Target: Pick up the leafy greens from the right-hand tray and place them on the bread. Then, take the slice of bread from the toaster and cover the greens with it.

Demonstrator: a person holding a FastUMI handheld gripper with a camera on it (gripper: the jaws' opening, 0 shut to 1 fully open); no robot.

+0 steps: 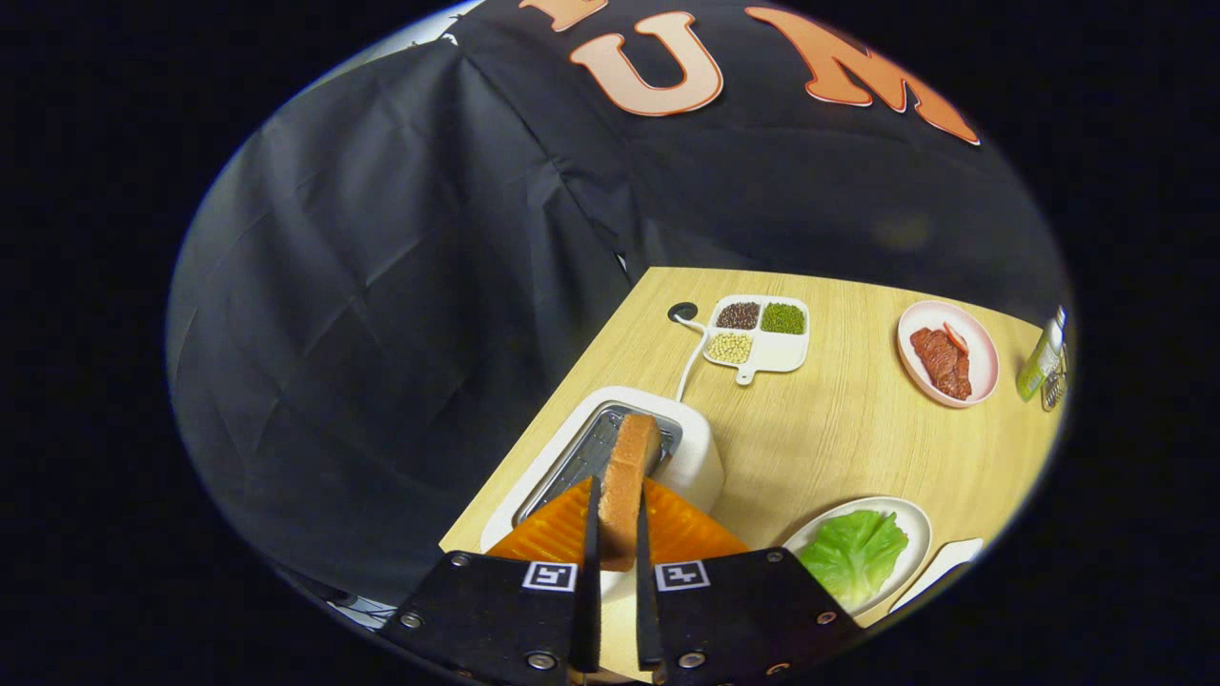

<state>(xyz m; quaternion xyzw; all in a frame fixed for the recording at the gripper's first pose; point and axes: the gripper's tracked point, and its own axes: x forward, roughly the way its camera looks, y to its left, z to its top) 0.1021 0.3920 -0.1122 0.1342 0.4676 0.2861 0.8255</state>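
Clamped narrowly, gripper [617,534] fingers pressing both faces of the bread slice [629,481], upright just above the toaster [701,457] slot; leafy greens [853,553] on a plate [917,526] nearby, right of the fingers.

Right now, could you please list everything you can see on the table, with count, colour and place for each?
bread slice: one, golden brown, upright between the fingers, above the toaster slot
toaster: one, white, just ahead of the fingers, cable running to a hole in the table
leafy greens: one leaf, green, on a plate right of the toaster
plate: one, white, under the greens
divided tray: one, white, beyond the toaster, holding dark, green and pale grains
pink plate: one, right of the divided tray, holding red meat
bottle: one, green, right of the pink plate
table: one, light wood
gripper: one, fingers pressed on both faces of the bread slice
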